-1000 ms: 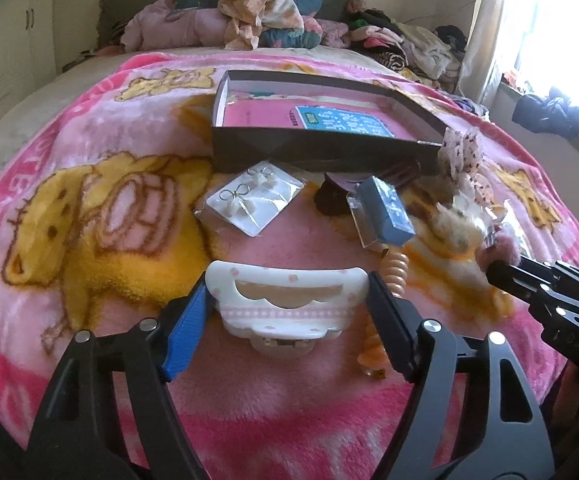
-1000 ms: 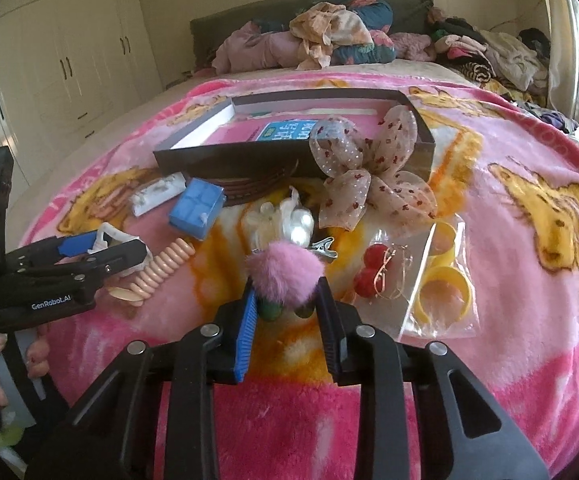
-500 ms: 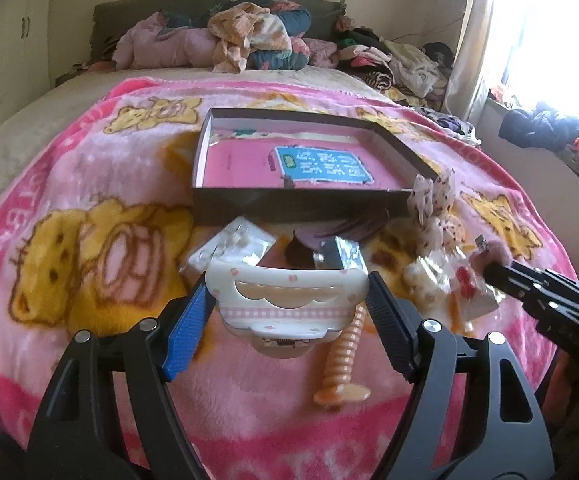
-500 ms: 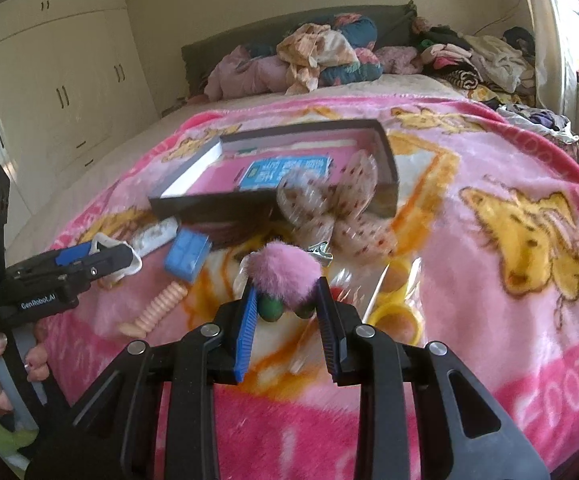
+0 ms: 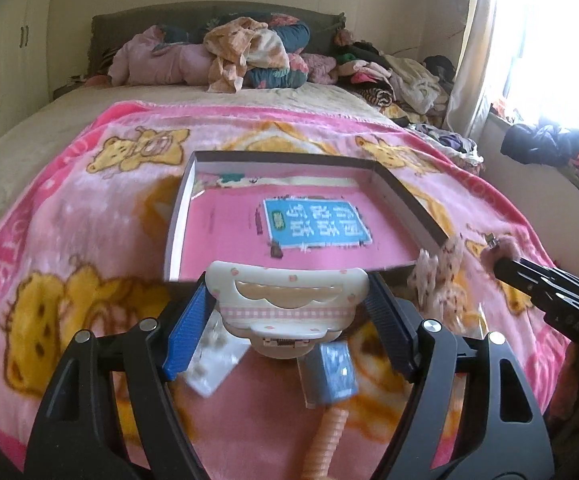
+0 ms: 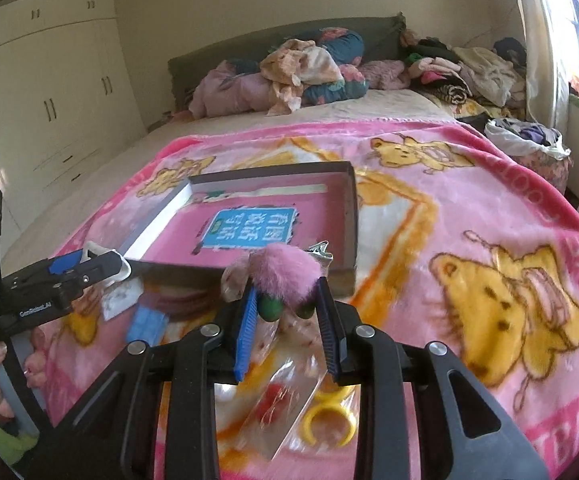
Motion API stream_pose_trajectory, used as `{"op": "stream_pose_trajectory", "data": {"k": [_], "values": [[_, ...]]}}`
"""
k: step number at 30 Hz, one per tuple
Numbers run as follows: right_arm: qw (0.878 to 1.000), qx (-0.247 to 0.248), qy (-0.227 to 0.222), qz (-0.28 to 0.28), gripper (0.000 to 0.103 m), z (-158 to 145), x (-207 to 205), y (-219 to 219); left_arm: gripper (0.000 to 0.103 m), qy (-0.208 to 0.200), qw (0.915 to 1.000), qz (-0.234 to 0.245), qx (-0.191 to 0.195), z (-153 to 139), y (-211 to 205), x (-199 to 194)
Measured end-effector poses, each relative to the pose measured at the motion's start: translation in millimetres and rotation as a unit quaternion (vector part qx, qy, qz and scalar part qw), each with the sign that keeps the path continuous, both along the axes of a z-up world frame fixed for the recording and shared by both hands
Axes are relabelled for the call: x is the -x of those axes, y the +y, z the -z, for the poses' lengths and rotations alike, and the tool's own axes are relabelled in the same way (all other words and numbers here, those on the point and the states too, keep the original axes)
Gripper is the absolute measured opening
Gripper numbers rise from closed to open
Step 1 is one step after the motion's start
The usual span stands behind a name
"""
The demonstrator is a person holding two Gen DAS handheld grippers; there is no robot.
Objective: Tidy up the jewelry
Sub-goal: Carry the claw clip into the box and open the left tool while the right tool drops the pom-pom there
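Two grips: both grippers are loaded and raised over the pink blanket (image 5: 69, 208), short of the open box (image 5: 405, 196).
Left gripper (image 5: 287, 312): clamped across the white hair claw (image 5: 285, 300), a pad on each end.
Right gripper (image 6: 287, 308): closed on the pink pom-pom clip (image 6: 285, 268), whose green beads sit between the pads and whose metal clip pokes out toward the box.
Box: shallow, dark-walled, pink-floored, lying just ahead of both loads.
Step in hand: by my reading, carrying both pieces to the box for release.
Doing it well: clear the near wall before lowering, keep the loads apart so they land in separate spots, and open only once each piece is low over the floor.
Left behind: blue case (image 5: 335, 370), earring card (image 5: 209, 364), peach spiral tie (image 5: 325, 436), dotted bow (image 5: 437, 276), bagged yellow rings (image 6: 329, 420).
Writing: large Chinese characters on the box's blue panel (image 5: 315, 224), too blurred to read for sure; "GenRobot.AI" printed on the left gripper's side.
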State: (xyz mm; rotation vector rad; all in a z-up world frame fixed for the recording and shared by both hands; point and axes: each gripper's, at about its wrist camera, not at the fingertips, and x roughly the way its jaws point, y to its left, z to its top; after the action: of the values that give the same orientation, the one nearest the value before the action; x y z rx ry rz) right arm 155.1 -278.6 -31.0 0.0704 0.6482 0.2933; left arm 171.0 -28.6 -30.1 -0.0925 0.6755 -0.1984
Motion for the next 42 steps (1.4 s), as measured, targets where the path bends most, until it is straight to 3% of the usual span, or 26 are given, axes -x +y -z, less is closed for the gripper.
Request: {"op": "stream_pose_trajectory", "data": {"k": [11,27,38,40,42], "values": [[1.000,0.016,-0.013,-0.007,0.028,-9.9,-46.5,6.8,0.066,0.007,0.9998,-0.002,-0.020,4.5,-8.4,-44.2],[0.997,0.030,0.065,-0.020,0.028,33.0,-109.9,20.2,0.066,0.048,0.9983,-0.004,-0.033,30.3,-10.4,-92.0],[0.995,0.027,0.089,-0.020,0.030,53.5,-112.9,25.4,0.067,0.064,0.9974,-0.006,-0.032,45.4,-7.5,-98.1],[0.996,0.029,0.083,-0.019,0.032,53.2,-110.1,25.8,0.067,0.066,0.9973,-0.006,-0.030,47.1,-6.6,-98.9],[0.997,0.027,0.075,-0.017,0.045,51.0,-106.3,24.7,0.067,0.068,0.9973,-0.008,-0.029,48.4,-5.9,-98.6]]}}
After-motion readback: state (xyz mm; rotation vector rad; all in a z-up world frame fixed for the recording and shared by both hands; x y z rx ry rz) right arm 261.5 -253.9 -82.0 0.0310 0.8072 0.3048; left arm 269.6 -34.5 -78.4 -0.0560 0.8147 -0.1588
